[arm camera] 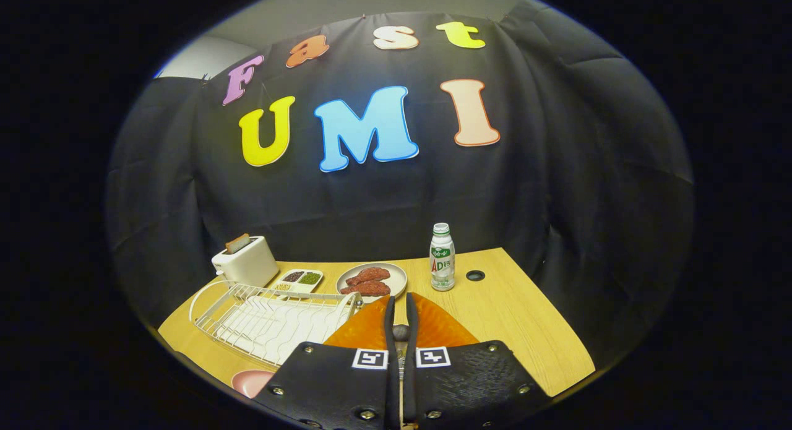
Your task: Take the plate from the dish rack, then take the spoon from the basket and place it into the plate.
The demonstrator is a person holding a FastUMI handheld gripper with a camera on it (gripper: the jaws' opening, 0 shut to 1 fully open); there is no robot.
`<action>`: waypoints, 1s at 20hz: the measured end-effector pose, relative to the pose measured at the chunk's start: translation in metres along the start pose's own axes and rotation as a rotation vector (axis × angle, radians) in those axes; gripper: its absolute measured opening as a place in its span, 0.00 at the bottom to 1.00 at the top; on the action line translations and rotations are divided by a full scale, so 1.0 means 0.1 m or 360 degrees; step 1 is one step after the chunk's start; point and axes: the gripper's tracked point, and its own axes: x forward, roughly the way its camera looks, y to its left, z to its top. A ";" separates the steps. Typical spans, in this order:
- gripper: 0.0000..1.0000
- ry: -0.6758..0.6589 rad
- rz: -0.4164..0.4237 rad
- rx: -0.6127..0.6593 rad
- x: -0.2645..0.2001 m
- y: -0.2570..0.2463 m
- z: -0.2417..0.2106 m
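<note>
My gripper is shut on a spoon. The spoon's small rounded end shows between the two fingers and its thin handle runs back toward me. Right under and ahead of the fingers lies an orange, see-through basket. A white wire dish rack stands on the table just left of the fingers, with no plate in its slots. Near the table's front edge, beside my left finger's base and below the rack, the rim of a pink plate peeks out, mostly hidden.
Beyond the fingers sits a grey plate of reddish meat pieces. To its right stands a small white bottle, and a black hole is in the wooden table. A white toaster and a divided dish of beans stand behind the rack.
</note>
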 end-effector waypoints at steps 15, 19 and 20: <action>0.02 -0.0041 -0.0004 -0.0051 -0.70 0.58 0.30; 0.02 0.0008 0.0012 -0.0031 -0.86 0.79 0.14; 0.02 0.0020 0.0012 -0.0028 -0.89 0.84 0.09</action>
